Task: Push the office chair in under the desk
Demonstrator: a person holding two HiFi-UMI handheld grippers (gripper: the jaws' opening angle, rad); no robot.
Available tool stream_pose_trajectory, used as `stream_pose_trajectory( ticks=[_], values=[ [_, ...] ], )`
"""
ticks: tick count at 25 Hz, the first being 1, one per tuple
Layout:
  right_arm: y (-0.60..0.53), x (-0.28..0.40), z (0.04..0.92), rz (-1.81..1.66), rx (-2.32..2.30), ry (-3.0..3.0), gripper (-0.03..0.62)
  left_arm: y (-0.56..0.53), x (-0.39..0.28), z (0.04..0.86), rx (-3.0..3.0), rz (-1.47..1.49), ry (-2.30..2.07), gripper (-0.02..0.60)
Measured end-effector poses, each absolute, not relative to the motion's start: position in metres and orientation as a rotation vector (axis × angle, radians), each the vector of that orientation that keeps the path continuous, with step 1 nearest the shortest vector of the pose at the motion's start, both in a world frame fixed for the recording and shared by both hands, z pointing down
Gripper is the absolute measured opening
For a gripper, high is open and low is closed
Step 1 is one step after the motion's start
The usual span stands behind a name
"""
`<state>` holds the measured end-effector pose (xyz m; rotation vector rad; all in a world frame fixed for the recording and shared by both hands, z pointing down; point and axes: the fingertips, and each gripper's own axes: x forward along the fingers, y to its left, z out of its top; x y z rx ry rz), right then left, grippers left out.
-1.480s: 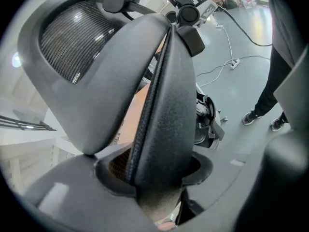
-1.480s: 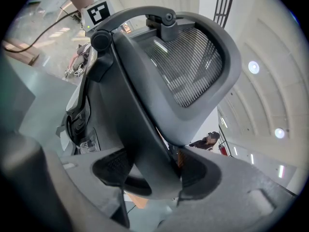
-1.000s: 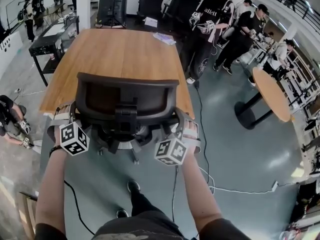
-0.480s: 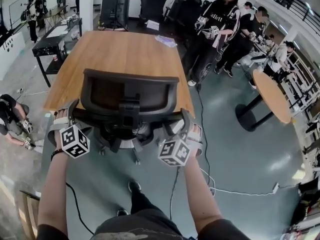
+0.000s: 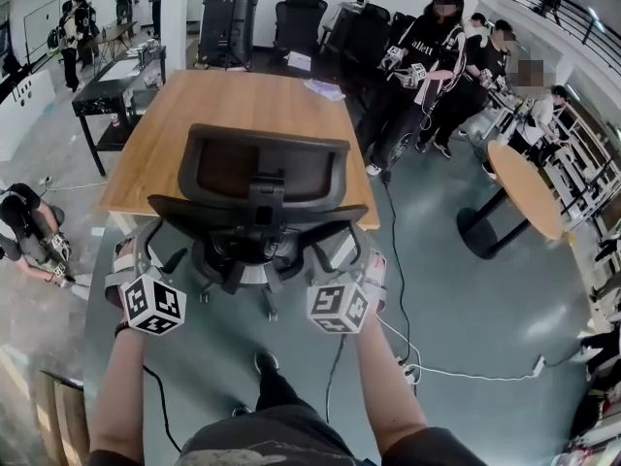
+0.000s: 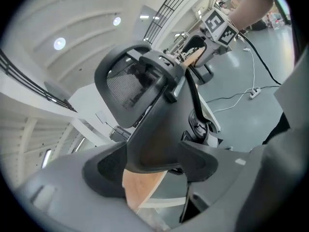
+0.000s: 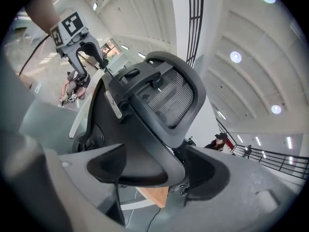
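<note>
Head view: the office chair stood at the near edge of the tabletop, backrest toward the person. Its seat looked only partly beneath, so the push seemed unfinished. Both forearms reached forward, roughly parallel, setting the left tongs and right tongs at the chair's two arms, probably for an even, straight shove.

Left gripper view: the left tongs were closing, and their pads appeared to press the chair arm between them.

Right gripper view: the right tongs, narrowing slightly, stood wide around the other arm, with a sliver of gap beside one pad.
</note>
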<state>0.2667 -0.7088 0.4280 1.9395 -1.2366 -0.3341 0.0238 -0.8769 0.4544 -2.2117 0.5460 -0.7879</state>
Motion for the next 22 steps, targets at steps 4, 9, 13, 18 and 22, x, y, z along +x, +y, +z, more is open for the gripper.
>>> stream_pose_trajectory(
  ticks=[4,9,13,18,22],
  values=[
    [-0.694,0.242,0.422,-0.346,1.991,-1.24,0.277,-0.85,0.015,0.429,-2.254,-0.646,0.571,0.246],
    [-0.662,0.217,0.41,-0.311,2.104,-1.262,0.168,-0.807,0.005,0.402,-2.367,-0.476,0.553,0.132],
    [-0.636,0.197,0.405,-0.259,2.189,-1.29,0.065,-0.788,-0.007,0.395,-2.458,-0.397,0.551,0.075],
    [-0.616,0.178,0.406,-0.218,2.203,-1.346,-0.008,-0.766,-0.014,0.399,-2.533,-0.375,0.522,0.017],
    [-0.611,0.172,0.405,-0.191,2.247,-1.402,-0.008,-0.75,-0.019,0.404,-2.567,-0.38,0.528,0.017]
  ],
)
